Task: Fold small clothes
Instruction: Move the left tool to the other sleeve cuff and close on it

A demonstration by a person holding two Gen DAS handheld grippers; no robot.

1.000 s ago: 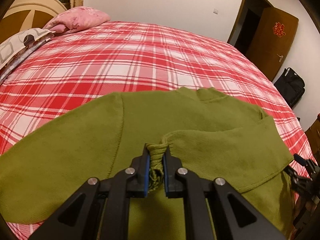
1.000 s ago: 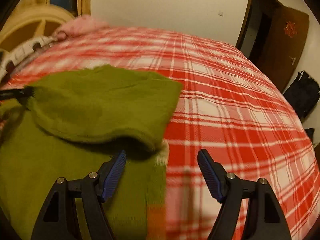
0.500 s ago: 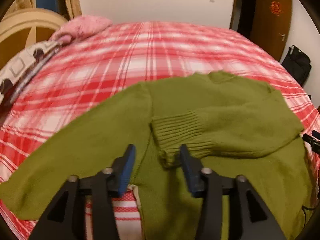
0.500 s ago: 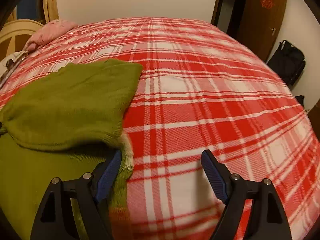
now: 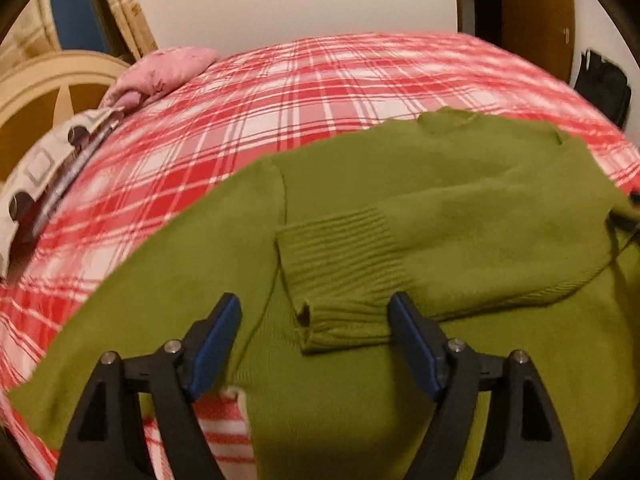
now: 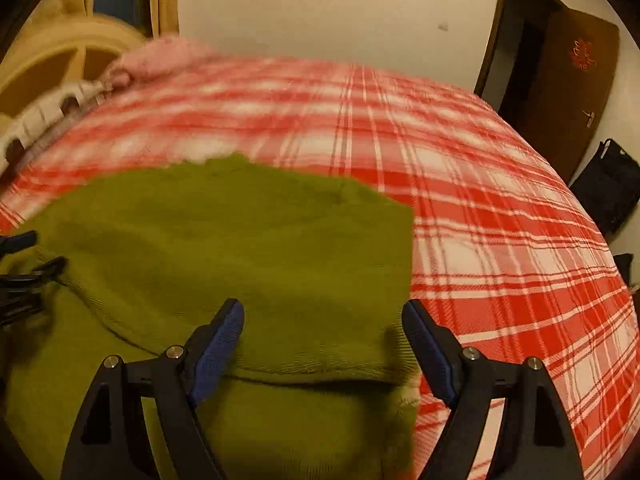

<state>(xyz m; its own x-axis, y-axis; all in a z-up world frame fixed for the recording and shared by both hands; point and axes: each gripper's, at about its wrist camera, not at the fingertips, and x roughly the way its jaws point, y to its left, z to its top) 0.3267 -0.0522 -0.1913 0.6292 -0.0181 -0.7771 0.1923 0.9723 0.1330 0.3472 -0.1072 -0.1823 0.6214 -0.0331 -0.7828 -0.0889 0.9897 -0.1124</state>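
My left gripper [image 5: 314, 334]: jaws spread wide, holding nothing. Blue pads [image 5: 212, 344] sit either side of the ribbed cuff [image 5: 340, 276], which lies flat between them, not pinched.

My right gripper [image 6: 322, 346]: also wide open, empty. Its blue pads [image 6: 218, 346] bracket the lower edge of the folded-over sleeve [image 6: 256, 264], hovering over it; can't tell if they touch the fabric.

Green sweater [image 5: 420, 184] lies flat on the bed. One sleeve is folded across the torso, its cuff ending near mid-body in the left wrist view. The other sleeve [image 5: 160, 288] is unfolded, stretched out to the left. Collar [image 5: 448, 118] points toward the far side of the bed. In the right wrist view the folded edge of the sweater ends just right of centre, with bare blanket beyond it. My left gripper's tip shows at that view's left edge, over the sweater.

No containers in view.

Surface: red and white plaid blanket [image 5: 304, 96] covering the bed. Pink pillow [image 5: 160, 74] at the far left by the cream headboard [image 5: 52, 92], and a grey patterned pillow [image 5: 36, 184] just below it. White wall [image 6: 320, 12] behind. Brown door [image 6: 572, 92] at far right, open, with a red ornament on it. Black bag [image 6: 608, 184] on the floor beside the door.
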